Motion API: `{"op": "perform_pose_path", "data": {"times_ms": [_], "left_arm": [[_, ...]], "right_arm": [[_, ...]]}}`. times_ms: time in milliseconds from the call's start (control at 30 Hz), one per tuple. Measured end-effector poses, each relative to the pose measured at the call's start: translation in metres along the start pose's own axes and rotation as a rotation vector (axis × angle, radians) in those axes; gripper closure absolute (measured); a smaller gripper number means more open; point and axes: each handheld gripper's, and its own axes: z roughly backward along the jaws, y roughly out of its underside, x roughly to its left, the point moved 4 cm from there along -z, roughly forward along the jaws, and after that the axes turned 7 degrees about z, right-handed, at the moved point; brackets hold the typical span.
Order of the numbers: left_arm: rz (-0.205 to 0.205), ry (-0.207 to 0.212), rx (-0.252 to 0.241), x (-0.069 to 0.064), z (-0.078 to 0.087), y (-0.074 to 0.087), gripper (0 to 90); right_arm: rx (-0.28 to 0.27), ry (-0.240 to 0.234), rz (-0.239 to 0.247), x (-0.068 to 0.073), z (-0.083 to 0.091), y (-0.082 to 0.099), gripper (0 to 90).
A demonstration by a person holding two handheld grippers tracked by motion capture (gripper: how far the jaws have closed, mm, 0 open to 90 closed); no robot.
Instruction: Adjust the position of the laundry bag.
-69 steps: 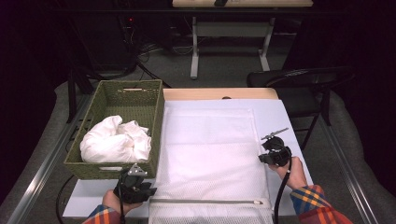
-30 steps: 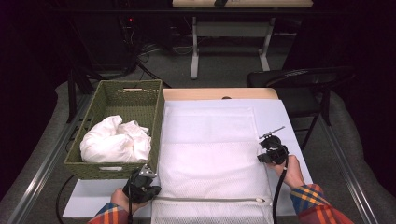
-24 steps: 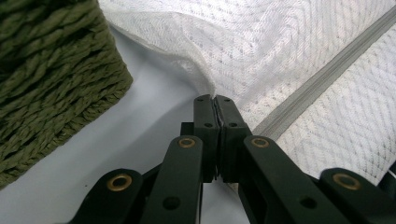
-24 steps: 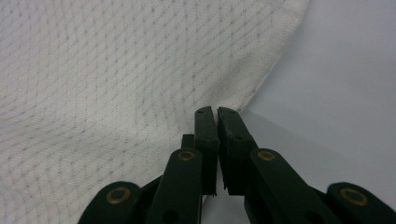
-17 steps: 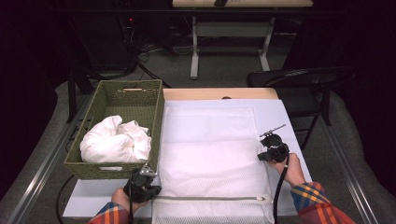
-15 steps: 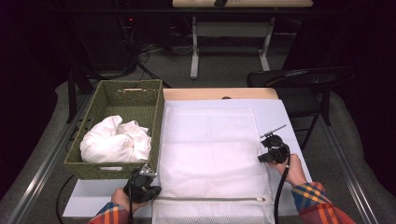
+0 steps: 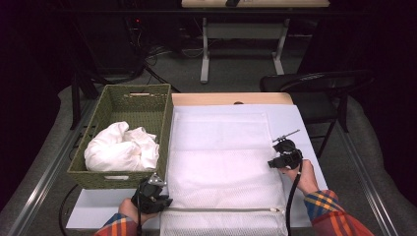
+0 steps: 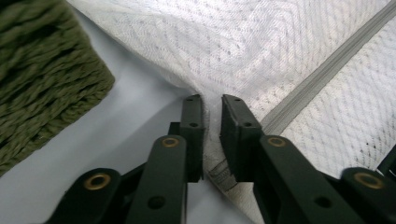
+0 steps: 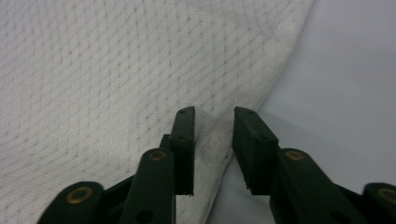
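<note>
Item: white mesh laundry bag (image 7: pixel 223 162), spread flat on the pale table sheet (image 7: pixel 305 123), just right of the green woven basket (image 7: pixel 137 105). I read its long axis as running from my near edge away toward the far end of the table. The zipper (image 7: pixel 221 210) lies across that axis at the near end, so the bag's mouth points back at me. A strip of mesh sits nearer than the zipper, at the table's front edge.

Item: left gripper (image 8: pixel 212 100), at the bag's near left corner beside the zipper's end. Its jaws have just been easing apart; I see a narrow gap between them, with the bag's seamed edge (image 8: pixel 219 172) lying in that gap and no pad pressing it.

Item: right gripper (image 9: pixel 214 112), at the bag's right edge about halfway up. Jaws likewise just opening, wider than the left pair; the hem (image 9: pixel 219 154) lies between them, unclamped.

Item: bundle of white cloth (image 7: pixel 120 150), heaped inside the basket.
</note>
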Motion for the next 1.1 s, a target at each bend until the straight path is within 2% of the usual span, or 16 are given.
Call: {"op": "perform_pose_path", "data": {"times_ms": [33,67,200,433,533,733,933,1100], "left_arm": [[-0.004,-0.007,-0.001,-0.001,-0.002,-0.001,84.7],[-0.006,-0.007,0.001,-0.002,-0.002,-0.002,86.5],[-0.014,-0.012,-0.004,-0.004,-0.003,-0.003,88.0],[-0.041,-0.03,-0.019,-0.008,-0.006,-0.009,88.2],[-0.041,-0.032,-0.019,-0.007,-0.006,-0.009,88.3],[-0.016,-0.047,-0.024,-0.003,-0.003,-0.007,88.4],[-0.024,-0.069,-0.029,-0.001,-0.001,-0.008,88.6],[-0.025,-0.086,-0.055,-0.002,-0.002,-0.01,88.5]], "right_arm": [[-0.002,0.004,0.004,-0.001,0.0,0.0,77.2],[-0.004,0.002,0.004,-0.001,0.0,0.0,79.2],[-0.003,0.003,0.012,-0.001,0.0,0.0,86.1],[-0.008,0.006,0.012,-0.005,0.001,-0.002,87.2],[-0.007,0.005,0.005,-0.004,0.0,-0.002,87.1],[-0.012,0.002,0.027,-0.001,-0.002,-0.006,87.2],[-0.017,0.006,0.021,0.0,-0.002,-0.01,87.3],[-0.022,0.011,0.021,-0.002,-0.004,-0.012,87.4]]}}
